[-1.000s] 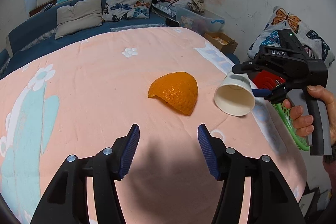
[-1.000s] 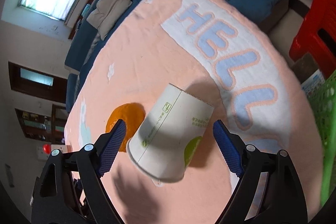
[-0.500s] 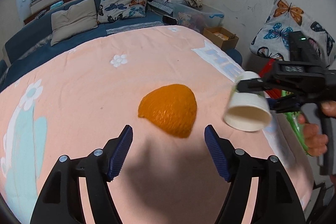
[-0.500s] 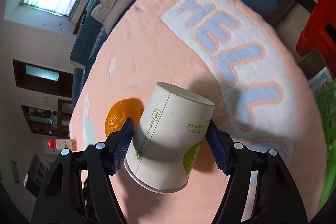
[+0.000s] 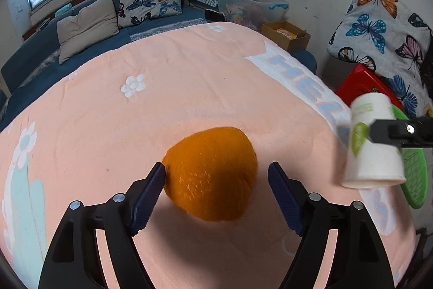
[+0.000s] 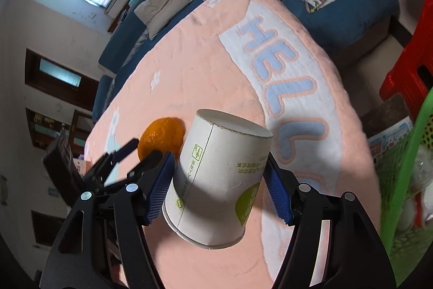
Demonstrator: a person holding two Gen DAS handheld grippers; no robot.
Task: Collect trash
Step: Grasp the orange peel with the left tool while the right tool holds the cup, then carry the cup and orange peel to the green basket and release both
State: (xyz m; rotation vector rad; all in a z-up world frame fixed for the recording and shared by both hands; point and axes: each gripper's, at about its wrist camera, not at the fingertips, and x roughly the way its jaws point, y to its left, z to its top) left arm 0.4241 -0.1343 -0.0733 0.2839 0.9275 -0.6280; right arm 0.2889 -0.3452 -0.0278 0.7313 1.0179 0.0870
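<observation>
The left gripper [image 5: 216, 180] is spread wide and its jaws have just been opening more. The orange peel [image 5: 211, 172] sits between its two blue pads, on the pink blanket [image 5: 162, 88]. The left pad looks to be right at the peel's edge, but the right pad [image 5: 284, 199] is apart from it with a gap of blanket showing. The peel lies round side up, right in front of this gripper and a little toward its left finger. It is not lifted.

The right gripper [image 6: 219, 188] is pinching the paper cup [image 6: 216, 175]. Both blue pads press on the cup's sides, one on each side. The cup is white with green marks and small print. It is tipped, with its closed bottom pointing away from the gripper and its open mouth toward the gripper and down. The cup is up off the blanket, and its shadow falls on the pink cloth under it. This gripper's jaws closed in on the cup over the last moment.

From the right gripper, the orange peel [image 6: 162, 137] is ahead and to the left of the cup, with the black fingers of the left gripper [image 6: 138, 151] around it. To the right of the right gripper stands a green basket [image 6: 406, 153], just beside the edge of the blanket, and a red stool [image 6: 411, 64] is farther ahead on that side.

From the left gripper, the paper cup [image 5: 373, 148] is off to the right, near the blanket's edge, with a black finger of the right gripper across its side.
</observation>
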